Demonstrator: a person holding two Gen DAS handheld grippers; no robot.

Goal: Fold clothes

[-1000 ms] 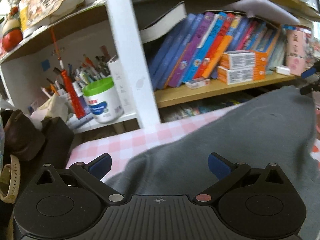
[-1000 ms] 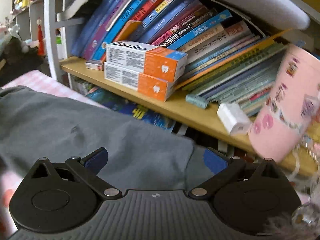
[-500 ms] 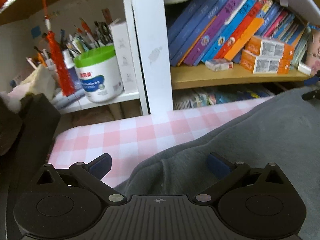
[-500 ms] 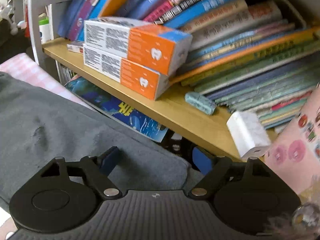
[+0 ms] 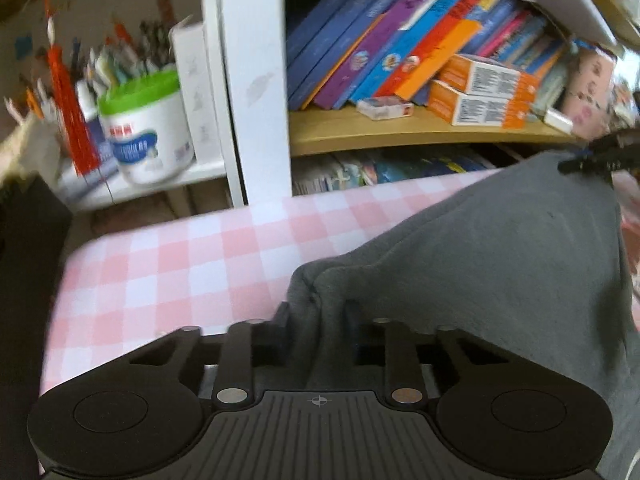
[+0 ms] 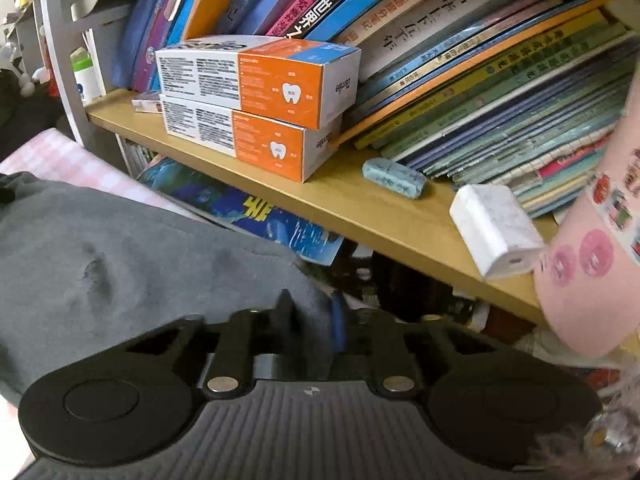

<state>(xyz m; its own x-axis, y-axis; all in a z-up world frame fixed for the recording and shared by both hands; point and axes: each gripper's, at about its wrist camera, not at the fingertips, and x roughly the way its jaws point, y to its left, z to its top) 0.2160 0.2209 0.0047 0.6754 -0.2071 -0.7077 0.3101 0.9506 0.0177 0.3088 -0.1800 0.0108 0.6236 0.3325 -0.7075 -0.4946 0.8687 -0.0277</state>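
Note:
A grey garment (image 5: 500,264) lies on a pink checked tablecloth (image 5: 192,256). My left gripper (image 5: 318,316) is shut on the garment's near left corner, with a fold of grey cloth pinched between the jaws. My right gripper (image 6: 310,312) is shut on the garment's (image 6: 120,256) far right corner, close under the wooden shelf. The right gripper also shows in the left wrist view (image 5: 592,160), holding the raised far corner at the right edge.
A wooden shelf (image 6: 360,216) holds leaning books (image 5: 400,44), two orange toothpaste boxes (image 6: 256,104), a white charger (image 6: 496,232) and a pink cup (image 6: 592,264). A white upright post (image 5: 256,80) and a green-lidded tub (image 5: 144,136) of pens stand at left.
Both grippers have gone from open to shut, each closing on a corner of the grey garment. Both moved forward toward the shelf.

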